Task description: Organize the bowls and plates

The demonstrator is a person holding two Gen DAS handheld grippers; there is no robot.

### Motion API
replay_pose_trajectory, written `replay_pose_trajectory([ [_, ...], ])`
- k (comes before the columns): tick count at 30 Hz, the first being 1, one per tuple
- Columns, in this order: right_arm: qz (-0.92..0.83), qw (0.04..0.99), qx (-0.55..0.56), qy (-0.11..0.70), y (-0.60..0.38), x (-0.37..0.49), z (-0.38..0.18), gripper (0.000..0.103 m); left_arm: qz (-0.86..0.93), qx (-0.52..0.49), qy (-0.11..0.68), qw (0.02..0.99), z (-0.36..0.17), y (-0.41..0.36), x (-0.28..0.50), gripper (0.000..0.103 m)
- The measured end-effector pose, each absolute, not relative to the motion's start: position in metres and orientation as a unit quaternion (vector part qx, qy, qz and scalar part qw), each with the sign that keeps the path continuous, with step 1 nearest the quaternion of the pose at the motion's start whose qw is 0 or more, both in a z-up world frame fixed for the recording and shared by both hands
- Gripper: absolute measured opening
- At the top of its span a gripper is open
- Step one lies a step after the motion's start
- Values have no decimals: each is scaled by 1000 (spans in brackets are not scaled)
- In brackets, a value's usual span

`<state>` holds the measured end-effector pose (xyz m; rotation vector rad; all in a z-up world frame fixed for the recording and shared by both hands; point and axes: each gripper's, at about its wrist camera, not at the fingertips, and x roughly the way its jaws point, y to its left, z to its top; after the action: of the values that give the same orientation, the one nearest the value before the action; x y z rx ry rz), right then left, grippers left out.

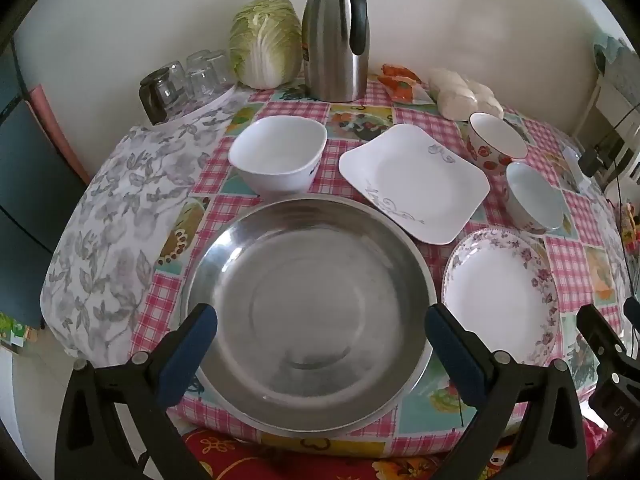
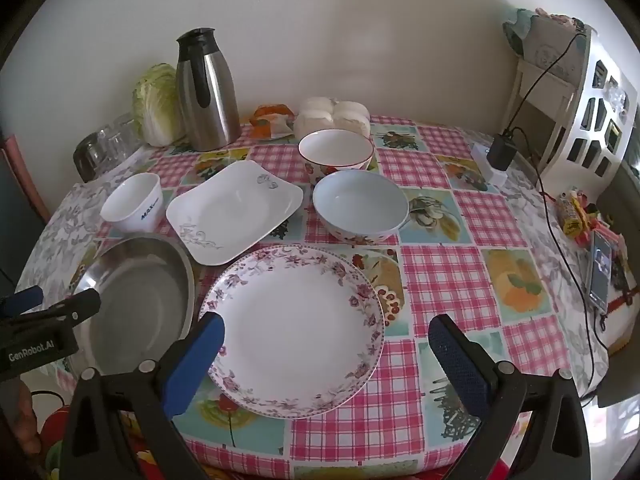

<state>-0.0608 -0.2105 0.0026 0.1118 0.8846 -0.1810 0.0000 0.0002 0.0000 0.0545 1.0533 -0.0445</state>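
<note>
Nothing is gathered yet: the left tool (image 1: pixel 320 320) hangs wide and empty over the steel basin (image 1: pixel 308 312), the right tool (image 2: pixel 326 332) likewise over the floral plate (image 2: pixel 294 328), so the next move probably calls for gripping that plate's near rim.

Right gripper (image 2: pixel 326 338) jaws gape above the floral plate (image 2: pixel 294 332).

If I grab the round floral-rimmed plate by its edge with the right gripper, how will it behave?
The floral-rimmed plate looks glazed ceramic, so probably stiff, fragile and slippery against the pads. It lies flat on the tablecloth with a low rim, so getting a finger underneath may be awkward and it may slide first. The right gripper is open above its near edge.
</note>
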Motion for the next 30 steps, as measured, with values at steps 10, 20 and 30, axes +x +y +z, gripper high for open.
replay_pose_trajectory([
  [10,-83,899,55,426,-202,-51,4,103,-17,31,494,869,3,7,6,103],
  [20,-78,898,49,430,-200,-41,-5,103,-10,31,484,875,-1,7,7,103],
  [30,-77,899,43,429,-197,-37,-7,103,-11,25,482,876,-3,12,12,103],
])
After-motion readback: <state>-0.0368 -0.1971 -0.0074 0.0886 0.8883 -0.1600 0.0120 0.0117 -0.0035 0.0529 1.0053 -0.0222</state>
